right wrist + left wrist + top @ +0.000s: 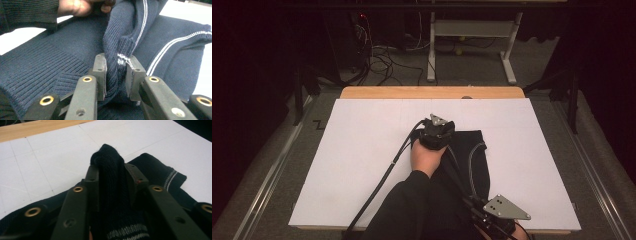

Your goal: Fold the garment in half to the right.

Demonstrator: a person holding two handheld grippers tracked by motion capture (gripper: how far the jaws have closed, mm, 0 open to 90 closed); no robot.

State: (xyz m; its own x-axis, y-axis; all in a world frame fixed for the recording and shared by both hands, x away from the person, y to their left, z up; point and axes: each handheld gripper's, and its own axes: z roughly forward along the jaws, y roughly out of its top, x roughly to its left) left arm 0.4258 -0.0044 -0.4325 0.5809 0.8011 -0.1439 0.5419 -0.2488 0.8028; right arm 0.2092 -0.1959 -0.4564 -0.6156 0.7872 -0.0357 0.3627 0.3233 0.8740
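While both grippers' fingers sit narrowly apart, left (pixel 111 180) and right (pixel 117 75) each pinch the navy sweater (pixel 62 65).

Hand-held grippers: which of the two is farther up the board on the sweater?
The left hand-held gripper, at the far end of the dark sweater; the right hand-held gripper sits at the board's near edge.

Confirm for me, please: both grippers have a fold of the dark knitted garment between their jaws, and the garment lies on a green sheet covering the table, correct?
Not quite: the sheet is white, not green, as the high view shows. The rest holds: the left gripper and the right gripper each have a fold of the dark knitted garment between their jaws.
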